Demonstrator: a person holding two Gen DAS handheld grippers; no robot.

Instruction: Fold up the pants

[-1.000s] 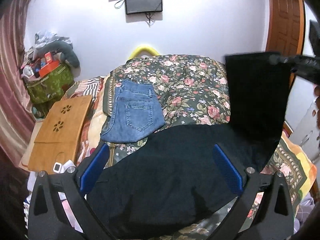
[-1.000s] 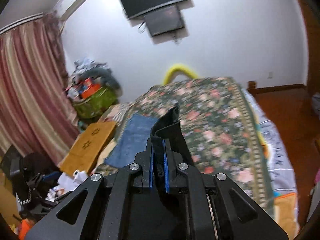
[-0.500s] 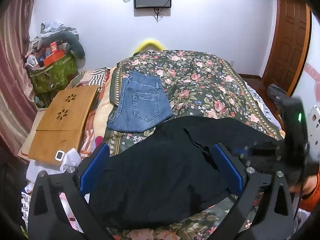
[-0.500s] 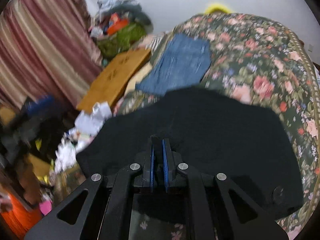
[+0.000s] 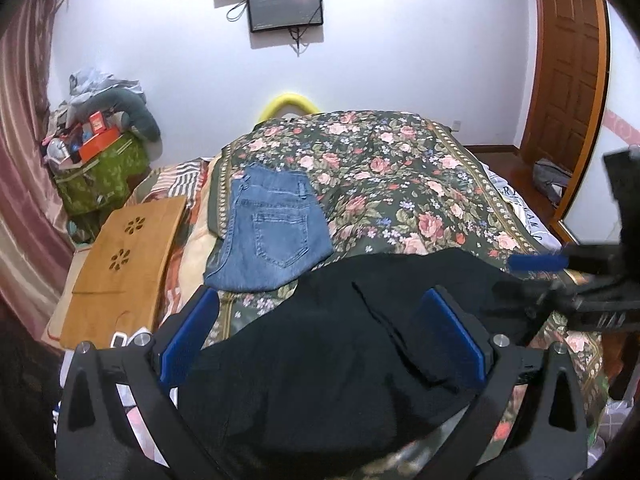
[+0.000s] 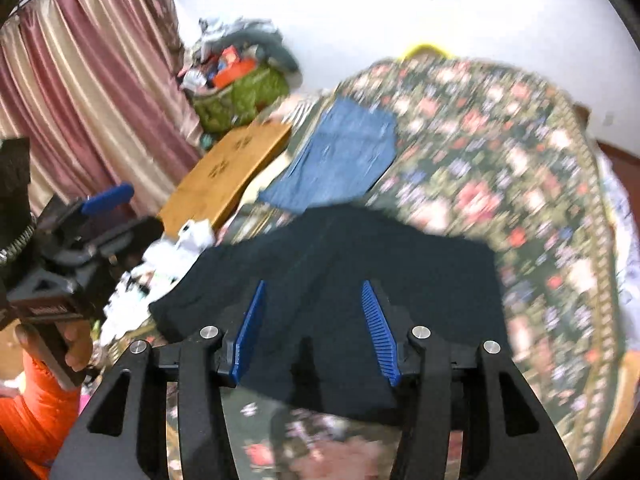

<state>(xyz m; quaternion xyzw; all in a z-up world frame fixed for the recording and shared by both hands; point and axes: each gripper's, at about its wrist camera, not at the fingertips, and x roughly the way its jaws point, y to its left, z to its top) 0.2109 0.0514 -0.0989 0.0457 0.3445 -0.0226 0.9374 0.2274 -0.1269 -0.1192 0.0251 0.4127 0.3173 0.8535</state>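
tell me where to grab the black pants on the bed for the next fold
Probably the left end of the black pants, the rounded edge beside the white clutter. The cloth lies flat and doubled on the floral bedspread, so come from that side, low, with one pad slid under both layers. The left tongs stand open; the right tongs are opening, pads clear of the cloth.

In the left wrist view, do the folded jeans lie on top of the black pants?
No: the folded jeans lie flat on the floral bedspread, beyond the black pants and clear of them.
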